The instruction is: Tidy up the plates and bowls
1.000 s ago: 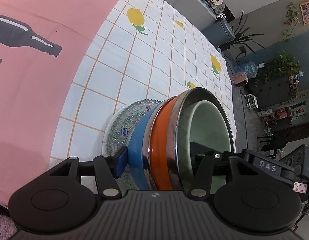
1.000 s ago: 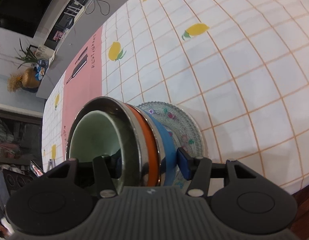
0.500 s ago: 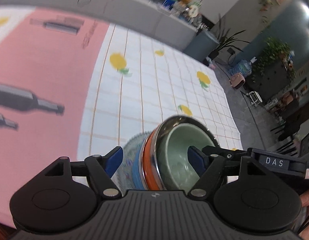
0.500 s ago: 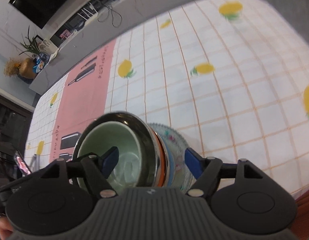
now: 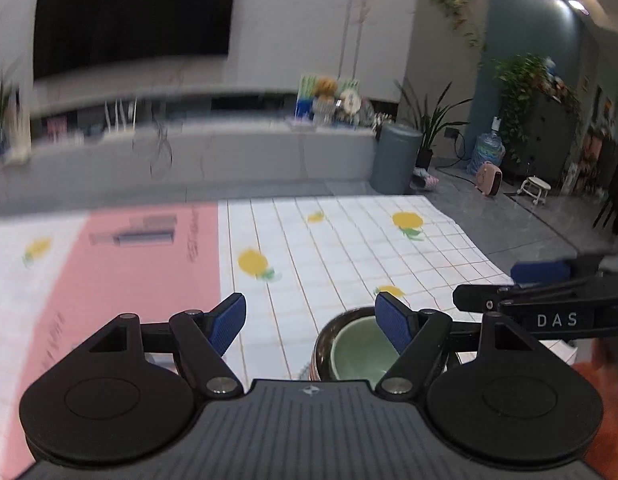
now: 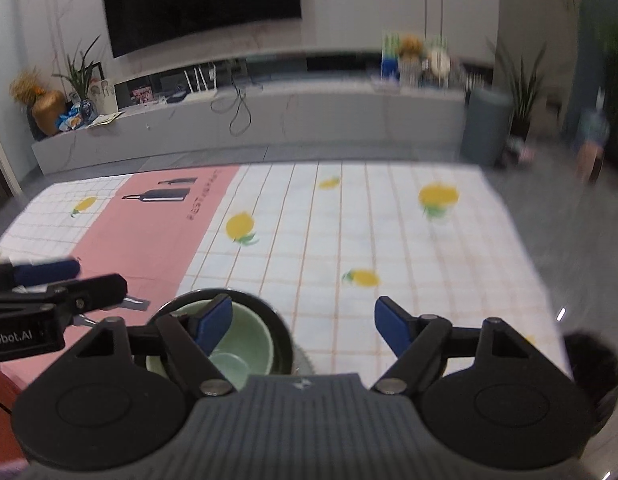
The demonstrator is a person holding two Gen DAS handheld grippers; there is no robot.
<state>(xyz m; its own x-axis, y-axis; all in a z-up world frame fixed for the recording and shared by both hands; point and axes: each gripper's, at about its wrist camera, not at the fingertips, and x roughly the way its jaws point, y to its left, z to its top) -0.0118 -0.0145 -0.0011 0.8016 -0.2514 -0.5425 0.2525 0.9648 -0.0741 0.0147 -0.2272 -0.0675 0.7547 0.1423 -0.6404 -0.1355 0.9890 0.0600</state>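
A pale green bowl point(image 5: 359, 354) sits nested inside a steel-rimmed bowl point(image 5: 321, 342), low in the left wrist view. The stack also shows in the right wrist view, green bowl point(image 6: 245, 346) inside the dark rim point(image 6: 277, 320), with a patterned glass plate edge point(image 6: 305, 362) under it. My left gripper point(image 5: 311, 320) is open and empty, raised above and to the left of the stack. My right gripper point(image 6: 303, 320) is open and empty, raised above and to the right of it. Each gripper shows in the other's view: the right one point(image 5: 549, 304) and the left one point(image 6: 49, 296).
The table wears a white checked cloth with lemons point(image 6: 389, 240) and a pink panel with bottles point(image 6: 149, 232). Its right edge point(image 5: 477, 248) drops to a grey floor. A long grey counter point(image 6: 269, 120) and a grey bin point(image 5: 395, 160) stand beyond.
Both grippers have opened, let go of the bowl stack and lifted back and up, tilting from looking down at the stack to looking across the table.
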